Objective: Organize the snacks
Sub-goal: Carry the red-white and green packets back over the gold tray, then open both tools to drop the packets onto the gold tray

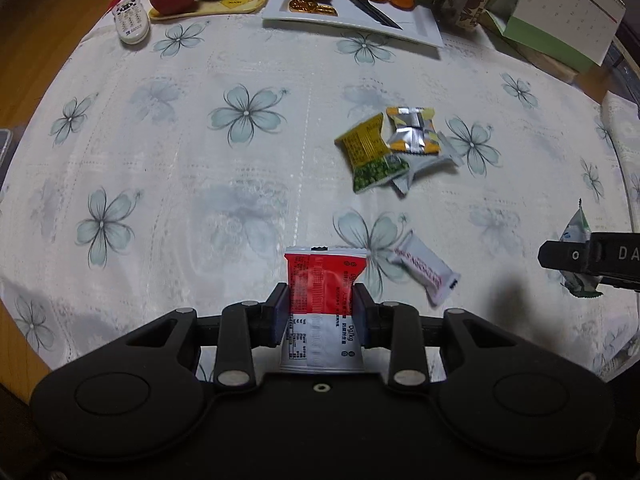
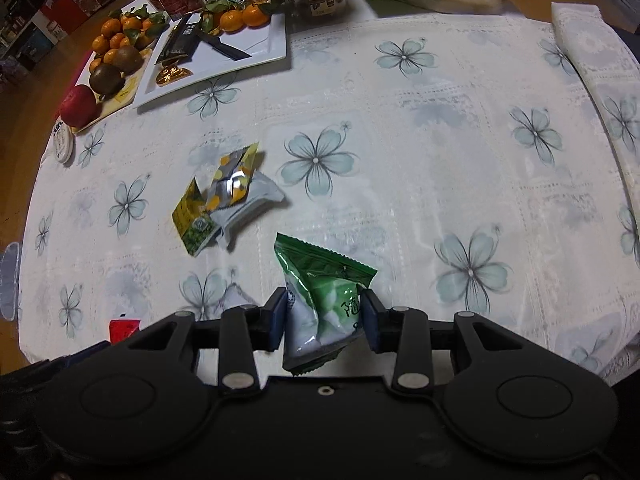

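Note:
My left gripper (image 1: 322,308) is shut on a red and white snack packet (image 1: 324,280), held above the flowered tablecloth. My right gripper (image 2: 325,318) is shut on a green and white snack packet (image 2: 326,296); that packet (image 1: 576,236) and the right gripper's finger (image 1: 576,256) show at the right edge of the left wrist view. A small pile lies on the cloth: a yellow-green packet (image 1: 370,152), a silver-yellow packet (image 1: 412,130) and a white packet (image 1: 424,166) under them. A white candy wrapper with pink print (image 1: 424,268) lies near the left gripper.
At the table's far side stand a white plate (image 1: 416,24) with dark and gold sweets, tangerines and a knife (image 1: 370,6), a yellow tray (image 1: 244,0) of fruit, a remote (image 1: 130,20), a jar (image 1: 460,0) and a desk calendar (image 1: 560,12). Folded cloth (image 2: 592,40) lies at the right.

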The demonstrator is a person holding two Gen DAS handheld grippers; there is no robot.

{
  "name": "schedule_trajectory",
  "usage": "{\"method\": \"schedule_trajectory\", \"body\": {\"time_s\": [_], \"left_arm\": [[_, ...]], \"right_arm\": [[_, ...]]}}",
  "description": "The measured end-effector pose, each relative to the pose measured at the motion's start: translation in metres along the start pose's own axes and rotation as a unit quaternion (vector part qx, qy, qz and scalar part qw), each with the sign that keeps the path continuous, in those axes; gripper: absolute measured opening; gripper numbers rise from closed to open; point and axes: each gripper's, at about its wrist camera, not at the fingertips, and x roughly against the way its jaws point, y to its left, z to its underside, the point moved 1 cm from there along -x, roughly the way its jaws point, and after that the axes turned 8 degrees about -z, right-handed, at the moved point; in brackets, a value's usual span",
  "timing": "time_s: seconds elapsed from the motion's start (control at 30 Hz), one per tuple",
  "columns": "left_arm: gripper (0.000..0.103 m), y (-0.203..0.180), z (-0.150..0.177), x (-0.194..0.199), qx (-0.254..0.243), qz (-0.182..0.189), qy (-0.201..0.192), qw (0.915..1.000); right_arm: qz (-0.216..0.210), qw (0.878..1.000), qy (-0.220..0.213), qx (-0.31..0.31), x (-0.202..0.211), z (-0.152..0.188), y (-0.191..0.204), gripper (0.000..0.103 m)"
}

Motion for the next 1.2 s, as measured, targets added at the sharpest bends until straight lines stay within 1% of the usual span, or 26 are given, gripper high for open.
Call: {"method": "schedule_trajectory", "body": {"time_s": [0.13,0.3,0.47,0.7,0.8,1.03,1.2], "left_arm": [[0.041,-0.006,0.031,0.006,-0.014,-0.002,0.002,0.9999],[0.041,-0.01,0.065,0.007,-0.018,-0.017,0.021,0.9995],[0.041,-0.012,0.092,0.009,-0.021,-0.036,0.033,0.9986],[0.041,-0.013,0.111,0.015,-0.024,-0.047,0.045,0.9976],[0.041,-0.013,0.114,0.021,-0.025,-0.045,0.046,0.9976],[0.041,-0.013,0.107,0.032,-0.022,-0.026,0.057,0.9978],[0.041,-0.017,0.097,0.037,-0.022,-0.025,0.053,0.998]], "right_arm": [[-0.022,0.999,0.013,-0.025,0.01,0.046,-0.016,0.039],[-0.011,0.999,0.032,-0.038,0.013,0.091,-0.027,0.039],[-0.001,0.998,0.048,-0.043,0.017,0.12,-0.031,0.039],[0.0,0.997,0.065,-0.036,0.028,0.144,-0.03,0.039],[0.01,0.997,0.071,-0.026,0.033,0.151,-0.026,0.039],[0.006,0.996,0.083,-0.018,0.043,0.156,-0.017,0.039],[0.005,0.996,0.085,-0.02,0.045,0.152,-0.012,0.039]]}}
